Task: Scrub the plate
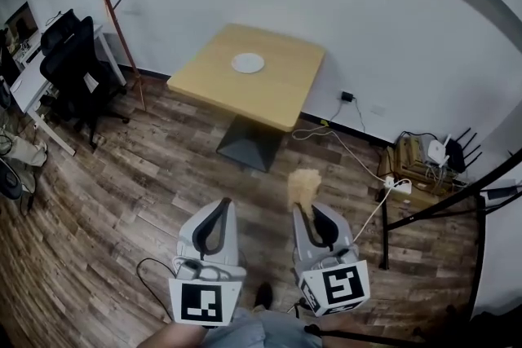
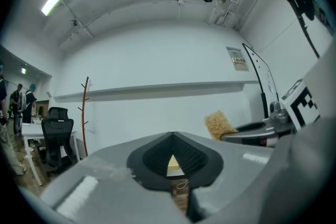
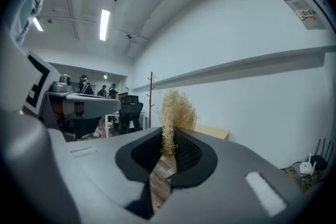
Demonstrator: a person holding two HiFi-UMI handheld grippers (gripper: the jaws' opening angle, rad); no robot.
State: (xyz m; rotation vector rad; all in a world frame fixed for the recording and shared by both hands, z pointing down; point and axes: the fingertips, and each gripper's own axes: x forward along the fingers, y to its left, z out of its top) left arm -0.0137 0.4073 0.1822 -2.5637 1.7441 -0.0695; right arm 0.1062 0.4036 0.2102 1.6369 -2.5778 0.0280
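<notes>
Right gripper pinches scrubber by its lower end; left gripper pressed together, nothing in it; plate lies mid-table, well apart from both. My judgement: close in first; brace the plate rim with left; lay the fibres flat; scrub in small circles, light pressure.

Plate: white, round, lying flat on the wooden surface, nearer its far edge, toward the far-left corner. It is looking bare.

Scrubber: tan fibrous tuft, standing upright, pinched between the right gripper fingers, bushy end sticking out past the fingertips, well apart from the plate.
</notes>
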